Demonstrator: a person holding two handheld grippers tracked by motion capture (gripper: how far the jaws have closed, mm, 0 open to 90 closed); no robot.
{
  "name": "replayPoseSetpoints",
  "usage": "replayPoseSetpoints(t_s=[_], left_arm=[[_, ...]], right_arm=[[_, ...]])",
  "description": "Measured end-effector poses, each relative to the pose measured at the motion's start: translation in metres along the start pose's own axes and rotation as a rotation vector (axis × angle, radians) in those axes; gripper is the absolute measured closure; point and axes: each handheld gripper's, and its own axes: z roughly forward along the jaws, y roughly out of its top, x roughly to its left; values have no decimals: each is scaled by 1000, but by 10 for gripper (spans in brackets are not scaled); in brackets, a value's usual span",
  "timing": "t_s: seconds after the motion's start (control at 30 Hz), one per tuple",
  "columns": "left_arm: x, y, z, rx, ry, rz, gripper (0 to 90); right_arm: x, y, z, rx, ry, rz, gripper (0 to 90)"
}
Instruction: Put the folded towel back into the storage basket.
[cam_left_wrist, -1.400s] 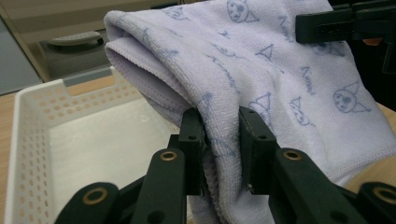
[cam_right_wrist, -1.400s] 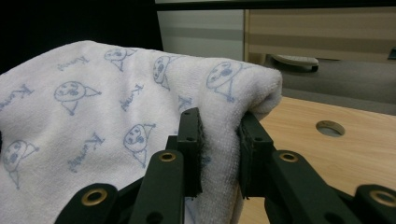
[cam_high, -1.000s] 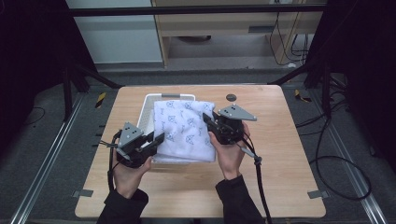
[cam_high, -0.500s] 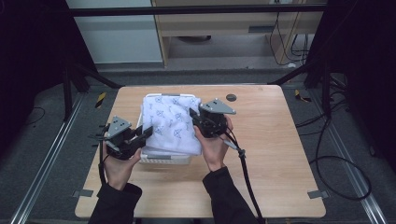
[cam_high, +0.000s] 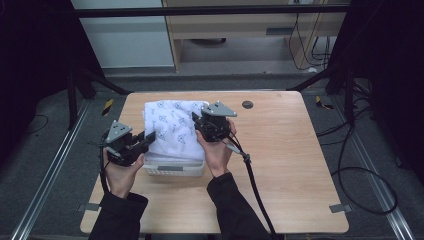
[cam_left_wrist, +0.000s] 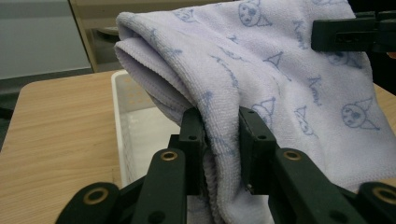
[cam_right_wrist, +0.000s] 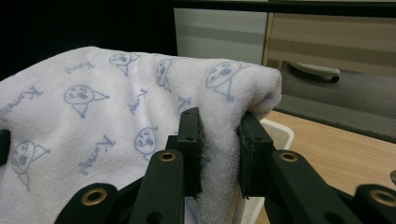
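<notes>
A folded white towel (cam_high: 172, 127) with a pale blue print hangs over a white plastic basket (cam_high: 175, 168) on the wooden table. My left gripper (cam_high: 146, 138) is shut on the towel's left edge (cam_left_wrist: 219, 135), the cloth pinched between its jaws. My right gripper (cam_high: 198, 121) is shut on the towel's right edge (cam_right_wrist: 219, 140), near a rolled fold. In the left gripper view the basket (cam_left_wrist: 122, 121) lies under the towel, and the right gripper's jaws (cam_left_wrist: 355, 35) show at the upper right. The basket's rim (cam_right_wrist: 278, 130) shows behind the towel in the right gripper view.
A small dark round disc (cam_high: 247, 104) sits on the table (cam_high: 290, 165) near its far edge. A cable (cam_high: 252, 175) trails from the right gripper toward the front edge. Metal rails and floor cables flank the table.
Both grippers have carried the towel left and toward the table's far side. The basket's front wall now shows below the towel.
</notes>
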Motion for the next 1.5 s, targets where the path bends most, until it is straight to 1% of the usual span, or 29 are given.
replayPoseSetpoints(t_s=[0.1,0.2,0.33,0.47,0.63,0.67,0.83,1.03,1.2,1.23,1.33,1.5], left_arm=[[4,0,2,1,6,-7,726],[7,-1,6,5,18,-4,727],[11,1,12,9,25,-9,727],[13,0,18,14,27,-4,727],[20,-3,22,25,32,-11,727],[22,-4,24,28,32,-18,726],[29,-8,30,43,40,-24,726],[32,-12,35,53,42,-24,726],[32,-16,42,73,47,-18,726],[33,-17,43,73,47,-13,726],[33,-19,46,88,46,-21,726],[32,-23,52,105,46,-11,726]], right_arm=[[2,2,6,0,2,1,740],[4,3,12,5,-4,-9,740],[4,4,19,11,-9,-16,740],[3,6,24,8,-10,-3,740],[1,2,33,24,-6,4,740],[2,1,34,24,-4,6,740],[4,-4,44,38,-4,3,739],[5,-8,51,54,-12,-4,738],[2,-14,56,69,-15,-7,738],[2,-15,57,74,-17,-2,738],[1,-19,60,83,-18,0,737],[-1,-27,64,101,-25,11,737]])
